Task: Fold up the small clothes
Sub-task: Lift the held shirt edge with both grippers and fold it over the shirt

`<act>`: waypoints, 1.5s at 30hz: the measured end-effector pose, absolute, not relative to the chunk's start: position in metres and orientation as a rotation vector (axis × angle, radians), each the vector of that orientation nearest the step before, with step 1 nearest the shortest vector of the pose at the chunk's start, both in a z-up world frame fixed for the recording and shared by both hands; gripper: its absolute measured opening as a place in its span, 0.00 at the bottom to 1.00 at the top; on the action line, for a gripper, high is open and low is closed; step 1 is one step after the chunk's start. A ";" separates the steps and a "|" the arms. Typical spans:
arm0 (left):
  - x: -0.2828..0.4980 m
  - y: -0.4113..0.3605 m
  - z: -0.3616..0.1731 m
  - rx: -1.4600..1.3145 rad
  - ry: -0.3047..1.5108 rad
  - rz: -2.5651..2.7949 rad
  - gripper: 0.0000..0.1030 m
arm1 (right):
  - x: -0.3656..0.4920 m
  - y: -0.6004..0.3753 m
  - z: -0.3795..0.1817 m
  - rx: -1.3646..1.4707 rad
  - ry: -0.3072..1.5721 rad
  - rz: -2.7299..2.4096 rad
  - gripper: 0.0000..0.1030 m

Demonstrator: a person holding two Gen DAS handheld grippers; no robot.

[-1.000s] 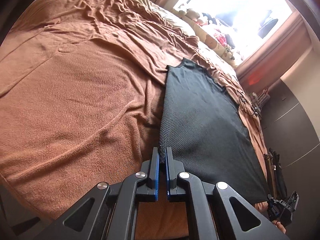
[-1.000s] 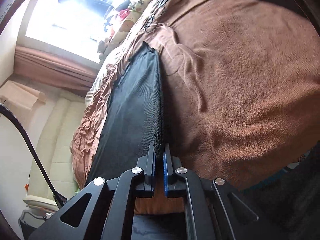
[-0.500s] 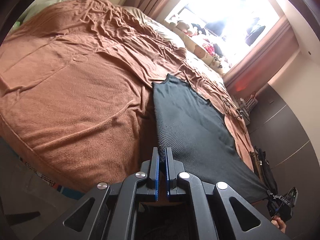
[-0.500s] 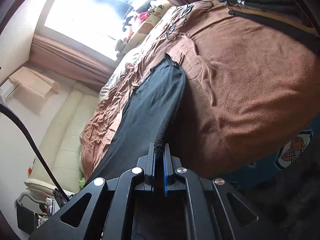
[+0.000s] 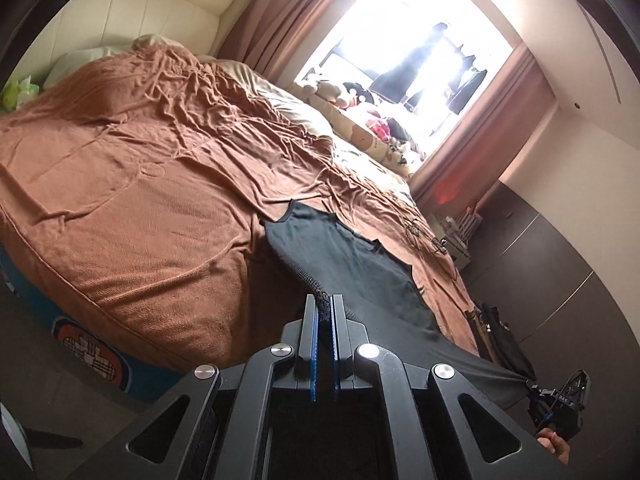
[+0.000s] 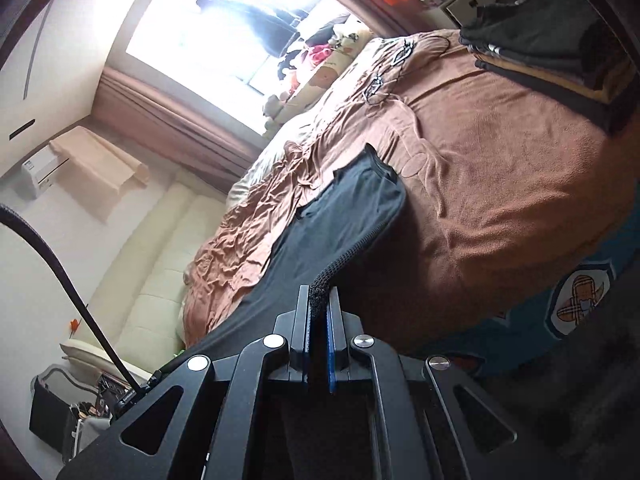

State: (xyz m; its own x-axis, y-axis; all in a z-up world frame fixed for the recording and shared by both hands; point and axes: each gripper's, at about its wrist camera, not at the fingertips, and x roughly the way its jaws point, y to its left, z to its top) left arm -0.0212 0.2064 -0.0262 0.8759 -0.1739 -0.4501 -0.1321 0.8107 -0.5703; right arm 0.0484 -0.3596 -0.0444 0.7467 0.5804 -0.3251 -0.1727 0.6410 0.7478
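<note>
A black mesh sleeveless top [image 5: 348, 256] stretches from the brown bed cover [image 5: 152, 184] toward me. Its far end with the armholes rests on the bed; the near hem hangs in the air past the bed's edge. My left gripper [image 5: 324, 304] is shut on one hem corner. My right gripper [image 6: 319, 294] is shut on the other hem corner of the same top [image 6: 344, 208]. In the left wrist view the right gripper [image 5: 560, 404] shows at the far right, with the hem pulled taut between the two.
A pile of folded clothes [image 6: 552, 64] lies at the bed's corner. Stuffed toys [image 5: 360, 120] line the bright window side. Thin cables [image 5: 424, 236] lie on the cover. A cream sofa [image 6: 152, 268] stands beyond the bed; a blue patterned bed side [image 6: 576, 300] shows below.
Both grippers have drawn back and up from the bed, keeping their grip. The top slid toward the bed's edge, and less of it lies on the cover now.
</note>
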 end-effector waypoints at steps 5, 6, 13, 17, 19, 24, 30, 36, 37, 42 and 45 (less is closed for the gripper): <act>-0.038 0.206 -0.010 -0.634 0.470 -0.036 0.04 | 0.035 -0.363 -0.035 0.752 0.550 0.476 0.02; -0.040 0.206 -0.006 -0.630 0.460 -0.037 0.04 | 0.031 -0.363 -0.033 0.751 0.542 0.480 0.02; -0.054 0.197 0.021 -0.608 0.398 -0.065 0.04 | 0.020 -0.364 -0.022 0.744 0.499 0.500 0.02; -0.056 0.196 0.033 -0.598 0.372 -0.067 0.04 | 0.020 -0.366 -0.016 0.727 0.483 0.505 0.02; -0.056 0.196 0.037 -0.591 0.363 -0.063 0.04 | 0.023 -0.367 -0.013 0.723 0.473 0.506 0.02; -0.046 0.199 0.034 -0.583 0.375 -0.047 0.04 | 0.035 -0.365 -0.017 0.721 0.480 0.498 0.02; -0.022 0.207 0.009 -0.605 0.438 -0.019 0.04 | 0.057 -0.357 -0.023 0.721 0.523 0.482 0.02; 0.014 0.217 -0.006 -0.622 0.493 0.003 0.04 | 0.093 -0.350 -0.024 0.736 0.566 0.458 0.02; 0.021 0.219 -0.008 -0.623 0.500 0.008 0.04 | 0.101 -0.349 -0.023 0.739 0.571 0.453 0.02; 0.060 0.228 -0.013 -0.634 0.536 0.033 0.04 | 0.141 -0.343 -0.020 0.748 0.590 0.440 0.02; 0.083 0.231 -0.016 -0.632 0.556 0.045 0.04 | 0.166 -0.337 -0.017 0.747 0.596 0.439 0.02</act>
State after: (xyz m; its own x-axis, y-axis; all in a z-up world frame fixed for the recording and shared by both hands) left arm 0.0826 0.2315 -0.0155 0.8533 -0.1255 -0.5061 -0.2057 0.8109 -0.5478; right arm 0.1661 -0.3366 -0.0169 0.7506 0.5651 -0.3423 -0.1596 0.6578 0.7361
